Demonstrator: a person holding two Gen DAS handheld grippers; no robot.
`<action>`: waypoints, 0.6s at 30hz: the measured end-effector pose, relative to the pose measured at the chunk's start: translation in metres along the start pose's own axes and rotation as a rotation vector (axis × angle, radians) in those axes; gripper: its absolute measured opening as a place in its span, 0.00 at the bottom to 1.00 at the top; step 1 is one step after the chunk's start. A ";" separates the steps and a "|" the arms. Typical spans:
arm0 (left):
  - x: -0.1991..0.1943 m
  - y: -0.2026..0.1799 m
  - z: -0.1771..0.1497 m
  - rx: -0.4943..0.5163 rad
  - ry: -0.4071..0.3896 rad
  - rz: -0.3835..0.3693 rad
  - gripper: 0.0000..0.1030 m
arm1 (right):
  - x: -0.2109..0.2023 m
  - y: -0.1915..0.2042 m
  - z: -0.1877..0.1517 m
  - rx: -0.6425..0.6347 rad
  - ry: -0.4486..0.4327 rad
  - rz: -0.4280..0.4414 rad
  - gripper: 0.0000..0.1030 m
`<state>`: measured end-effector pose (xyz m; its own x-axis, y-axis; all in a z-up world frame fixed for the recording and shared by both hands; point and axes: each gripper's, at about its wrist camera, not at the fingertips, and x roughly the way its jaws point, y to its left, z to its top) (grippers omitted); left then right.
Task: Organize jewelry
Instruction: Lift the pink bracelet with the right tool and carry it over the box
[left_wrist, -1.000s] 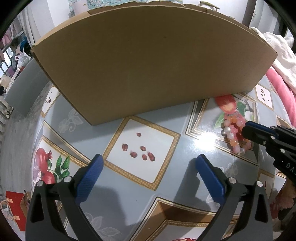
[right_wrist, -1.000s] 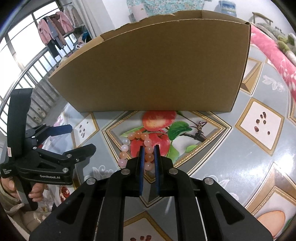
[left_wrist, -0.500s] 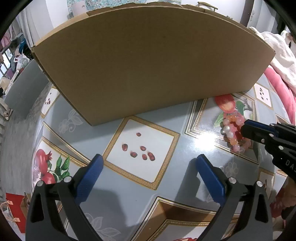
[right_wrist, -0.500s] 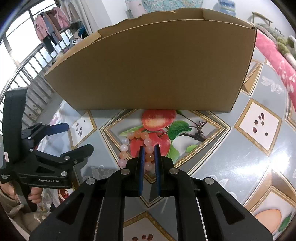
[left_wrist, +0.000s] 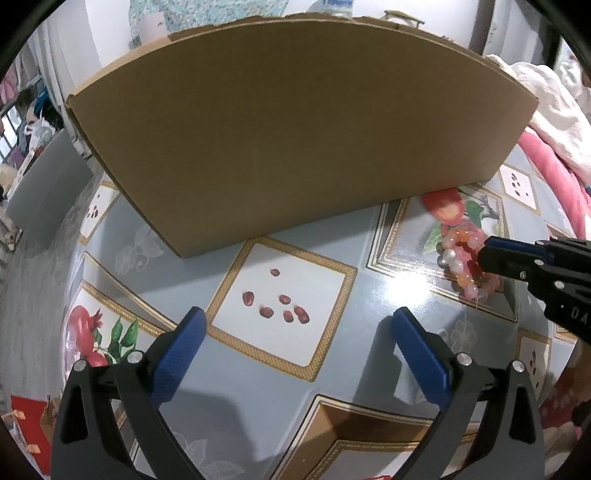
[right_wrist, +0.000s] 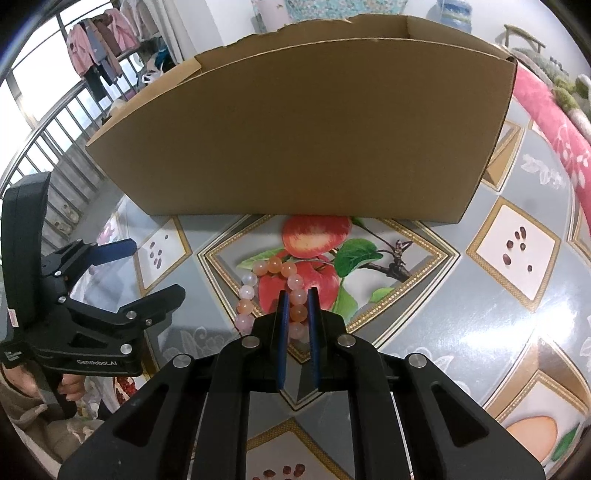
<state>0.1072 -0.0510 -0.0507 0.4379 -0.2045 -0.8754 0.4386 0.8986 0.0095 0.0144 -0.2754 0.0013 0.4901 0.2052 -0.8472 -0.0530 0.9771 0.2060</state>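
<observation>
A bracelet of pink, orange and white beads (right_wrist: 255, 291) lies on the patterned tablecloth, over a printed apple. My right gripper (right_wrist: 296, 295) is shut on the bracelet's right strand, its blue pads pinching the beads. From the left wrist view the same bracelet (left_wrist: 460, 258) shows at the right, with the right gripper (left_wrist: 487, 254) on it. A tall brown cardboard box (right_wrist: 303, 133) stands just behind the bracelet; its inside is hidden. My left gripper (left_wrist: 299, 328) hovers open over a white tile with printed red seeds, nothing between its fingers.
The cardboard box (left_wrist: 280, 136) walls off the far side of the table (right_wrist: 480, 314). A pink blanket (right_wrist: 554, 114) lies at the right edge. A person's hand (right_wrist: 70, 387) holds the left gripper (right_wrist: 147, 269) at the lower left. A window railing and hanging clothes stand beyond.
The right gripper, shut on the bracelet, has edged closer to the box, which looms larger. The left gripper has stayed in place and open.
</observation>
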 end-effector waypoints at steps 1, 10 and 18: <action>0.000 0.000 -0.002 0.007 -0.013 -0.004 0.96 | 0.000 0.000 0.000 0.004 0.000 0.003 0.08; -0.018 -0.008 0.010 0.023 -0.145 -0.280 0.86 | 0.002 -0.005 -0.004 0.047 -0.010 0.044 0.07; 0.011 -0.035 0.031 0.051 -0.073 -0.446 0.42 | 0.002 -0.013 -0.006 0.068 -0.025 0.085 0.07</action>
<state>0.1211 -0.0973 -0.0455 0.2510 -0.5961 -0.7626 0.6342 0.6965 -0.3357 0.0106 -0.2878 -0.0059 0.5076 0.2848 -0.8132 -0.0361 0.9500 0.3101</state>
